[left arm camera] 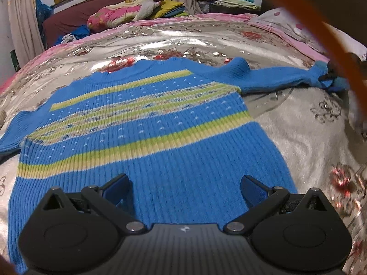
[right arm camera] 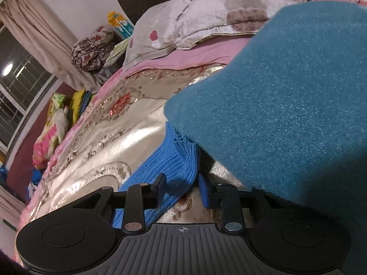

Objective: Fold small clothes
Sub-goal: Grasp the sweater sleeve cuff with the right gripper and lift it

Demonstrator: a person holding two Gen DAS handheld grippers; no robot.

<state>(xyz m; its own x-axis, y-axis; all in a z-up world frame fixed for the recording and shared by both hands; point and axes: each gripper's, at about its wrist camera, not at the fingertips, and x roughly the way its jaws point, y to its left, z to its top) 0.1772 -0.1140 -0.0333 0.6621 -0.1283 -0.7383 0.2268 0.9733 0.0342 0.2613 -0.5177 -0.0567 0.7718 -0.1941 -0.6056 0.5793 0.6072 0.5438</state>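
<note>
A small blue knit sweater [left arm camera: 146, 142] with yellow-green stripes lies flat on the bed, neck away from me. Its right sleeve [left arm camera: 282, 78] stretches out to the right. My left gripper [left arm camera: 184, 189] is open and empty, hovering over the sweater's lower hem. My right gripper [right arm camera: 182, 189] is open, its jaws on either side of the sleeve cuff [right arm camera: 176, 167] without closing on it. The right gripper also shows dimly at the sleeve end in the left wrist view [left arm camera: 330, 78]. A teal fuzzy cloth [right arm camera: 286, 105] fills the right of the right wrist view.
The bed has a shiny floral quilt [left arm camera: 298, 133]. A white pillow [right arm camera: 206, 13] lies beyond the sleeve. Piled pillows and clothes [left arm camera: 128, 11] sit at the far side near the window. An orange strap [left arm camera: 321, 36] crosses the upper right.
</note>
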